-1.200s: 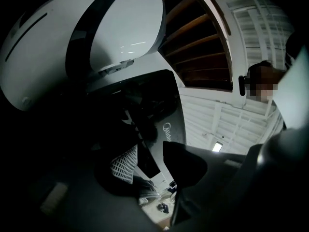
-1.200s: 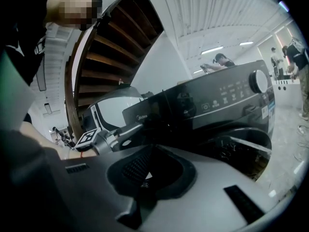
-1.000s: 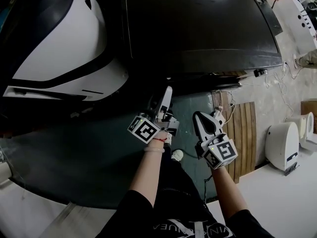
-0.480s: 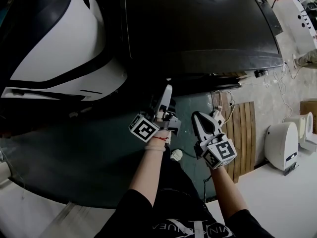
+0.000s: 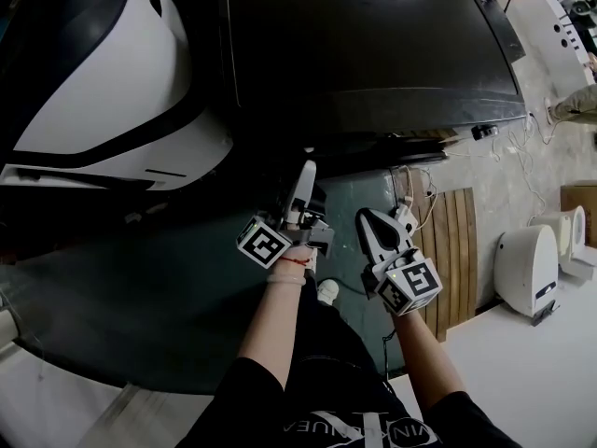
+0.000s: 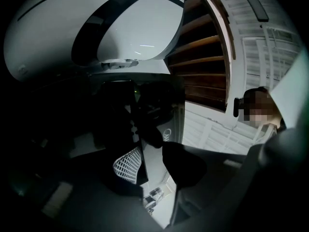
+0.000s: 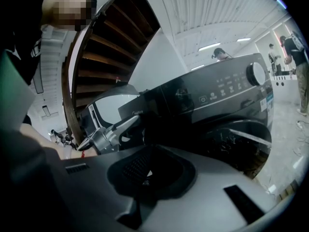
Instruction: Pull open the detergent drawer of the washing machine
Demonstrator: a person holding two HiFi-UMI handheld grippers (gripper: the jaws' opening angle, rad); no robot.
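Big white rounded appliance w/ black trim (image 5: 103,91) far left. Next to it the black front-load washing machine (image 5: 373,35); its detergent drawer (image 7: 145,109) is at the left end of the control panel. Left gripper (image 5: 307,171) points up at that corner, jaws a little apart, nothing clearly betw. them; contact w/ drawer unclear. Right gripper (image 5: 368,220) just beside it, lower, jaws together, empty. Pale wooden slatted board (image 5: 457,250) on floor at right
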